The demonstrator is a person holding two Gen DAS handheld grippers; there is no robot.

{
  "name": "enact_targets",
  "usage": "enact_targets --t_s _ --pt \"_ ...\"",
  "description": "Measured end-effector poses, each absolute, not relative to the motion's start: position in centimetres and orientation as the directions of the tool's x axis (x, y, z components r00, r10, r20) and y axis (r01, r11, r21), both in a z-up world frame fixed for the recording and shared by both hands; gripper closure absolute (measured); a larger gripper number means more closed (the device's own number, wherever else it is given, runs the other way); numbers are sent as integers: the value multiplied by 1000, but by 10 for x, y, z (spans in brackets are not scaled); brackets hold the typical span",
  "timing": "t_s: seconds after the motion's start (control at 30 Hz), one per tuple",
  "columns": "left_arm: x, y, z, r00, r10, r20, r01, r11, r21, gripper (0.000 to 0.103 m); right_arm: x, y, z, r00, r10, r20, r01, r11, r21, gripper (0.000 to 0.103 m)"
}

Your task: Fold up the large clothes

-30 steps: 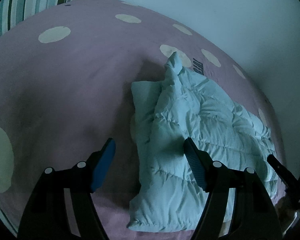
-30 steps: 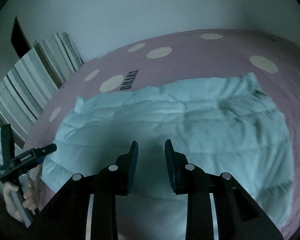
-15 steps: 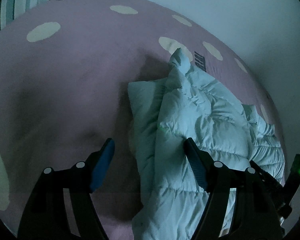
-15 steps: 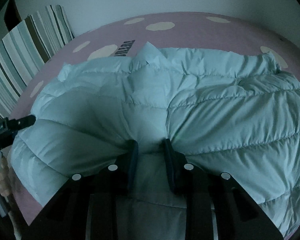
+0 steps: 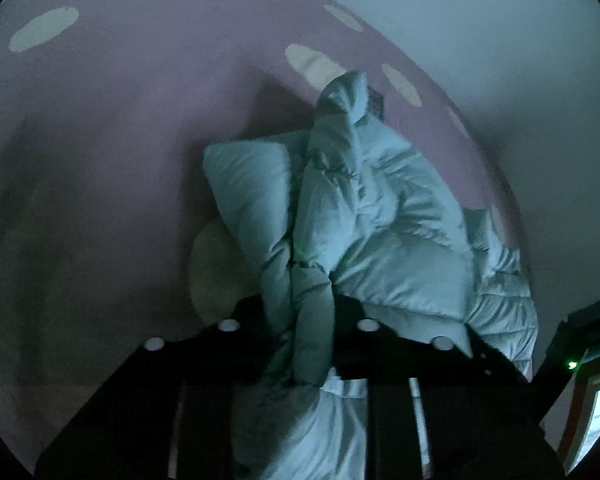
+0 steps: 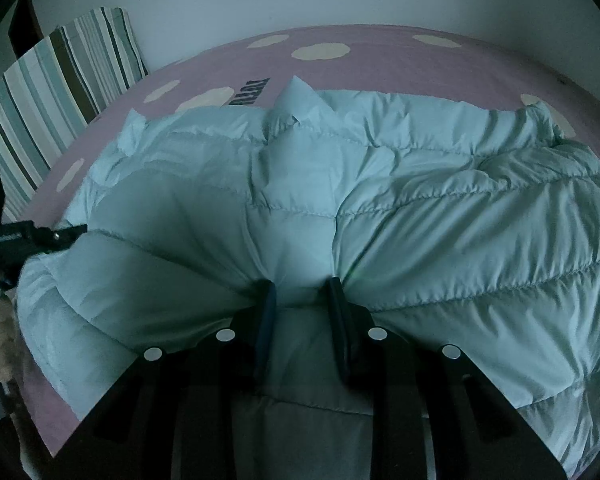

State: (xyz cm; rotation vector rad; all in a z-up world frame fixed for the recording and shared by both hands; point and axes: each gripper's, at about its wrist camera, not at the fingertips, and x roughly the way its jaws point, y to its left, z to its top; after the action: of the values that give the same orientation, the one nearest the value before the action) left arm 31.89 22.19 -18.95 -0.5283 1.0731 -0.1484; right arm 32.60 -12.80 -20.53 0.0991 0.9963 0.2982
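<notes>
A: Where's the jacket (image 6: 380, 200)?

B: Spread on the pink dotted bed (image 5: 100, 128), puffy and pale blue, one end bunched up towards the wall (image 5: 480, 40).

A: The tongs?

B: Right gripper (image 6: 302, 292) is clamped on a fold of its near edge. Left gripper (image 5: 300, 312) is closing, a bunched fold already pinched between its fingers.

A: Anything beyond?

B: A striped pillow (image 6: 52, 92) at the bed's corner

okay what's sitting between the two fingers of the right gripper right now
In the right wrist view, a bunched fold of the pale blue puffer jacket fills the gap of the right gripper, both pads pressing on it.
</notes>
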Motion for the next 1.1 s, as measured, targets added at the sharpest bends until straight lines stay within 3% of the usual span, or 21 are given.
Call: enact_targets --t_s 0.4,0.83,1.1 --pt "297 174 -105 596 -375 -709 14 889 -458 90 328 -124 -208 518 260 -815 -200 963 181 76" --pt "285 104 -59 632 -347 -693 103 924 -369 90 312 -153 -189 553 315 -771 -180 949 259 74" --pt "285 52 -58 623 -344 -703 140 933 -333 90 287 -200 -161 609 264 -748 -136 964 229 74"
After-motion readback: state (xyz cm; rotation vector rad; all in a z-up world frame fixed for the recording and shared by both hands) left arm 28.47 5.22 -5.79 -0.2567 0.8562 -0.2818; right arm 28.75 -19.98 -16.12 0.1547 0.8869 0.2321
